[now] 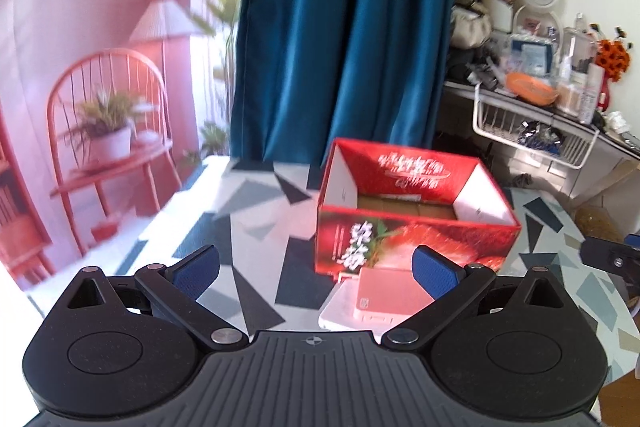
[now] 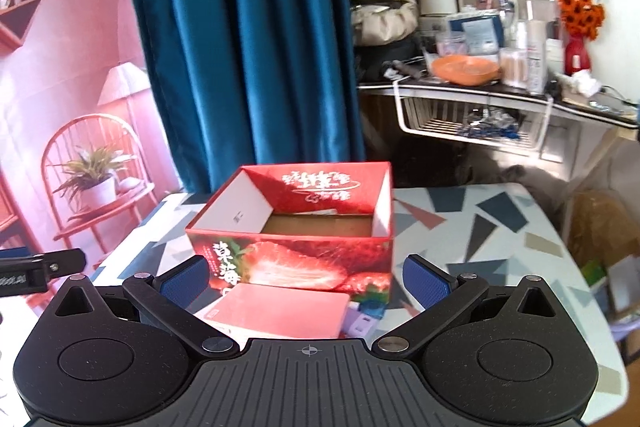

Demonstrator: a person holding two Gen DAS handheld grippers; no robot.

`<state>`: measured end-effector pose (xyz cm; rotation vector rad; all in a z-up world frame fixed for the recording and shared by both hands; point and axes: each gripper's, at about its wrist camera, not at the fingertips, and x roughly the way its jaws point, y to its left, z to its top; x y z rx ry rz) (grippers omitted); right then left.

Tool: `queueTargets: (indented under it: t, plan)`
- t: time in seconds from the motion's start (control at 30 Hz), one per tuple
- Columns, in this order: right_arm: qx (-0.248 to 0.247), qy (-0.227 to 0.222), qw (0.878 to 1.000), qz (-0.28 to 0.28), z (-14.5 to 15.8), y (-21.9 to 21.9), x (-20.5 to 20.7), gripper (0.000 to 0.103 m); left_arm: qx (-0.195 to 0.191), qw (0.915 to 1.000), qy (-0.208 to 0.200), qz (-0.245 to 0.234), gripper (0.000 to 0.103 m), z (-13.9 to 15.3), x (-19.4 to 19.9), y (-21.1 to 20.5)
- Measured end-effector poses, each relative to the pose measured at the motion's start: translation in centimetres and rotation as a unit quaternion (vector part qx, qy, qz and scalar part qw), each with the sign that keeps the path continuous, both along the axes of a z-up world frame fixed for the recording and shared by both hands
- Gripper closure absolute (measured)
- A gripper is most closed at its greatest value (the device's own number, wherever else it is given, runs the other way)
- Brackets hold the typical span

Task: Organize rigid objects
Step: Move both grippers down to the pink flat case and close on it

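Observation:
An open red strawberry-print box [image 1: 412,227] [image 2: 296,247] stands on the patterned table, its brown floor showing. A flat pink box [image 1: 384,293] [image 2: 280,309] lies in front of it on a white box [image 1: 340,315]. My left gripper [image 1: 316,271] is open and empty, with the pink box by its right finger. My right gripper [image 2: 306,281] is open and empty, with the pink box low between its fingers. Each gripper shows at the edge of the other's view: the right gripper [image 1: 612,257] and the left gripper [image 2: 40,267].
The table [image 1: 256,227] [image 2: 480,227] has a grey and white geometric top. A blue curtain [image 2: 240,47] hangs behind it. A cluttered shelf with a white wire basket [image 2: 468,123] stands at the right. A pink backdrop [image 1: 100,67] fills the left.

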<state>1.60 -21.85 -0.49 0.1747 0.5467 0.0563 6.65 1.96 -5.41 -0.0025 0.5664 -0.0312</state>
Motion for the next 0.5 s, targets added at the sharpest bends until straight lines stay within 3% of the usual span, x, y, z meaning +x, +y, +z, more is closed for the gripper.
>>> queueTargets:
  t: [0.27, 0.37, 0.5]
  plan:
    - [-0.014, -0.019, 1.000, 0.018, -4.1, 0.3, 3.3, 0.000, -0.035, 0.9980, 0.053, 0.004, 0.000, -4.2, 3.5, 1.8]
    - [-0.027, 0.008, 0.999, 0.022, -5.5, 0.5, 5.6, 0.000, -0.030, 0.9976, 0.061, 0.006, 0.000, -5.2, 4.6, 1.8]
    - [0.000, 0.031, 0.999, 0.034, -7.3, 0.6, 8.4, 0.000, -0.024, 0.9979, 0.059, 0.004, 0.000, -5.9, 5.3, 1.8]
